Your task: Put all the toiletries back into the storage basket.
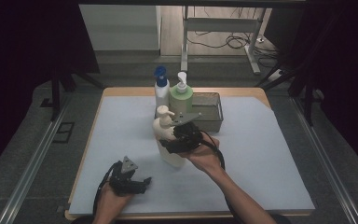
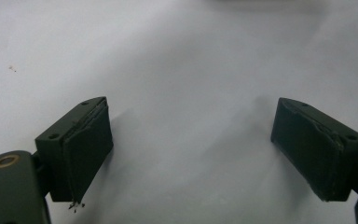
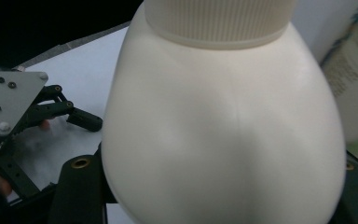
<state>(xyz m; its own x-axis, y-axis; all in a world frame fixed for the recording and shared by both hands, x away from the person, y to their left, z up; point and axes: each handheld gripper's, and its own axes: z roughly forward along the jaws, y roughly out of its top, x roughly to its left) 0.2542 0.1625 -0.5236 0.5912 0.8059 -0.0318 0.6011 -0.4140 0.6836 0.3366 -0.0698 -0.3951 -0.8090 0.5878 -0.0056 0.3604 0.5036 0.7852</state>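
one cream pump bottle (image 1: 167, 140) clamped in right gripper (image 1: 179, 140) jaws.

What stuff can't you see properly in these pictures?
- Cream pump bottle: its pump top is cut off by the right gripper view's upper edge.
- Right gripper: its jaw pads are hidden behind that bottle.
- Metal tray: high view, contents too dim to tell.
- Green bottle: blurred, label unreadable.

Blue-capped bottle (image 1: 161, 88) beside green bottle (image 1: 181, 97); metal tray (image 1: 212, 112) behind.
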